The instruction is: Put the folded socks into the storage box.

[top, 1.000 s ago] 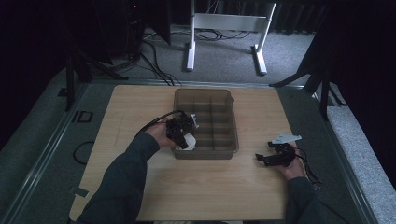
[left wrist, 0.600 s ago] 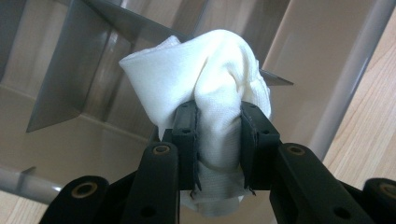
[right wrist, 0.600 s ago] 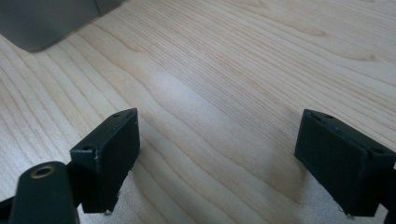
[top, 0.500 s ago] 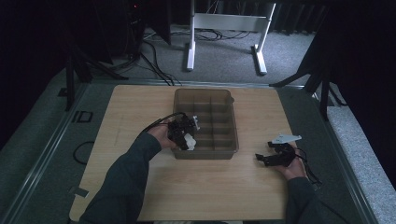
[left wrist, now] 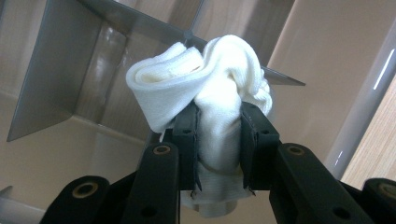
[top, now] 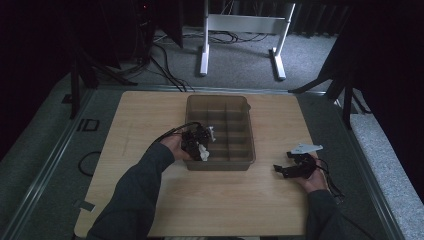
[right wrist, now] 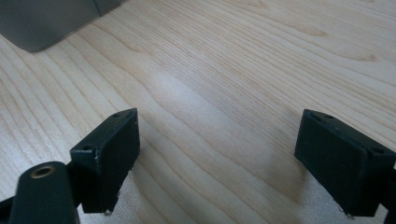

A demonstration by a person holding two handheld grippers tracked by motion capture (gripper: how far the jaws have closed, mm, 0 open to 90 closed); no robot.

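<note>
1. The left gripper (left wrist: 219, 140) is pinching a rolled-up white sock (left wrist: 205, 93). Both black jaws press into its middle, and the soft top bulges out above them.
2. From the high view, the sock (top: 204, 151) hangs over the near left part of the brown bin (top: 250, 131). The bin has little rooms inside, made by thin walls.
3. I think the job now is to put the sock into one of those rooms. Which room it is over I cannot tell for sure, but it looks like one by the near left corner.
4. To do it well, keep the squeeze firm until the sock is low inside the room. If it is let go too high, it could bounce onto a wall or unroll.
5. Aim for the middle of the room, not the thin wall (left wrist: 140, 21) just behind the sock.
6. Go down slowly and straight, then open the jaws wide so the fluffy cloth does not stick to them.
7. The right gripper (right wrist: 219, 163) has its jaws spread wide with nothing between them. It hangs low over the bare wooden table (right wrist: 243, 56), well apart from the bin, held in the right hand (top: 312, 175). It can wait there.
</note>
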